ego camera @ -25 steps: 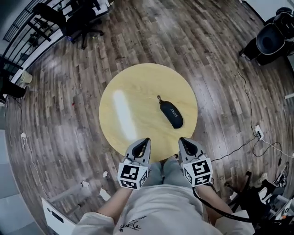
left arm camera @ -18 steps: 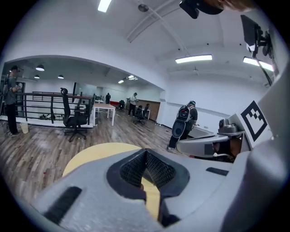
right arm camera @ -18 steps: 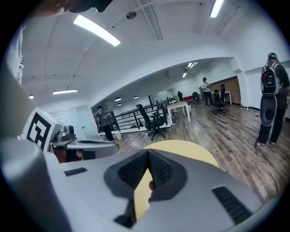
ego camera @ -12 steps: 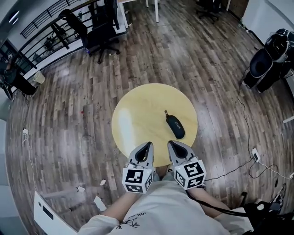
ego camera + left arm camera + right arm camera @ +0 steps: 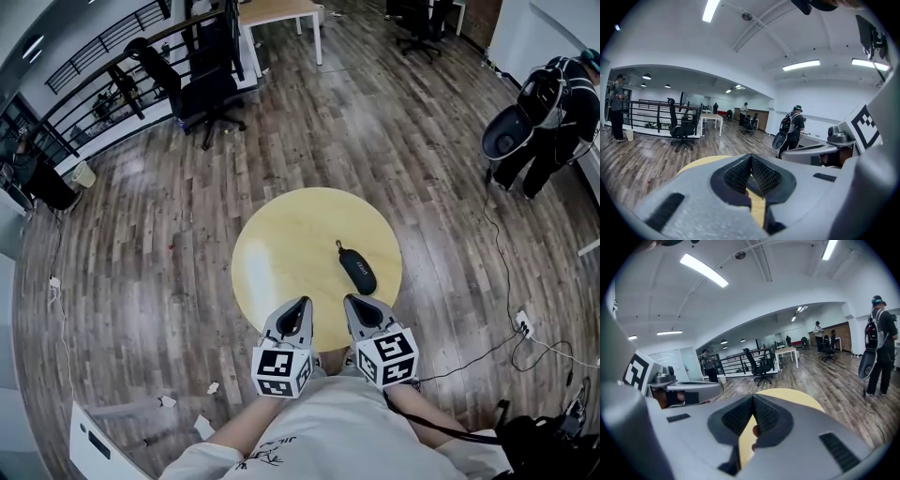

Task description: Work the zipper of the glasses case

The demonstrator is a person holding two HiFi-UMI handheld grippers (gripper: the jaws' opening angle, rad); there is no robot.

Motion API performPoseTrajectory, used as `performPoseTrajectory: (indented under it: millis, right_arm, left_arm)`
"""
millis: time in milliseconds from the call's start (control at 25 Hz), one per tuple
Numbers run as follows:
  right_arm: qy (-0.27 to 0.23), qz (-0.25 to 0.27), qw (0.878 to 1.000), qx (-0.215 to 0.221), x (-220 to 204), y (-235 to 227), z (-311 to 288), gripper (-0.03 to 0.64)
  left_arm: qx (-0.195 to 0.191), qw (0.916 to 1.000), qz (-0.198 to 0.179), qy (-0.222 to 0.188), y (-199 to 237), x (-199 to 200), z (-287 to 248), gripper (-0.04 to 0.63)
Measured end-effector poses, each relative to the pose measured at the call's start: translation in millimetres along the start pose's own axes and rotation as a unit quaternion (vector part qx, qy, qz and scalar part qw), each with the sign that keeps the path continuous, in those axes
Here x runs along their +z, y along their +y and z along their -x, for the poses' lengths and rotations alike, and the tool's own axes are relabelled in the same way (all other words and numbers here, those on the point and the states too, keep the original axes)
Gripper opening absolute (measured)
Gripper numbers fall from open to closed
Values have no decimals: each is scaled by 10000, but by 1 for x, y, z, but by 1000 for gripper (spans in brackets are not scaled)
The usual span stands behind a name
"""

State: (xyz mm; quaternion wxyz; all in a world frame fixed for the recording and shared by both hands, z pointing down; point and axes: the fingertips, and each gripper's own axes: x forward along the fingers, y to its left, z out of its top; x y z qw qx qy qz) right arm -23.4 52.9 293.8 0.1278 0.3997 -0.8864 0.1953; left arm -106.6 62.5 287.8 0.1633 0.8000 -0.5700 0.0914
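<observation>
On the right half of the round yellow worktop [image 5: 281, 253] lies the black glasses case [image 5: 357, 270], its zipper pull [image 5: 338, 246] at the far end. Over the near edge, apart from it, the left claw [image 5: 301, 304] and right claw [image 5: 350, 302] hover side by side, each with jaws pressed together on nothing.

The round pale-yellow wooden table [image 5: 281, 253] is smooth with a soft sheen. The dark oblong glasses case [image 5: 357, 272] looks matt. The grey-brown plank floor [image 5: 141, 234] is wood, faintly glossy. The grey plastic left gripper [image 5: 751, 161] and right gripper [image 5: 753, 400] are matt, and their black pads [image 5: 768, 177] are finely cross-hatched.
</observation>
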Motion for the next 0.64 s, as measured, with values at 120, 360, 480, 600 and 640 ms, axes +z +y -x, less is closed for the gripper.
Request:
performPoseTrajectory:
  millis: [120,360,480,600,640]
  right_arm:
    - [-3,29,10000,5,0,0,-1,2]
    - [3,65,10000,53,1,5,-2,2]
    - [9,98,9999,75,2,7,-2,2]
    - [50,111,9999,103,1,13,-3,2]
    - [64,114,9998,114,0,16,-3,2]
  left_arm:
    - [-24,10000,-16,7,-1,-1,-2,6]
    - [-44,10000,-40,41,-2,-1,0,6]
    - [-46,10000,-51,34,-2,0,0,6]
    - [-52,10000,-55,42,0,-1,4,6]
    - [-54,10000,-58,51,1,-2,6,6]
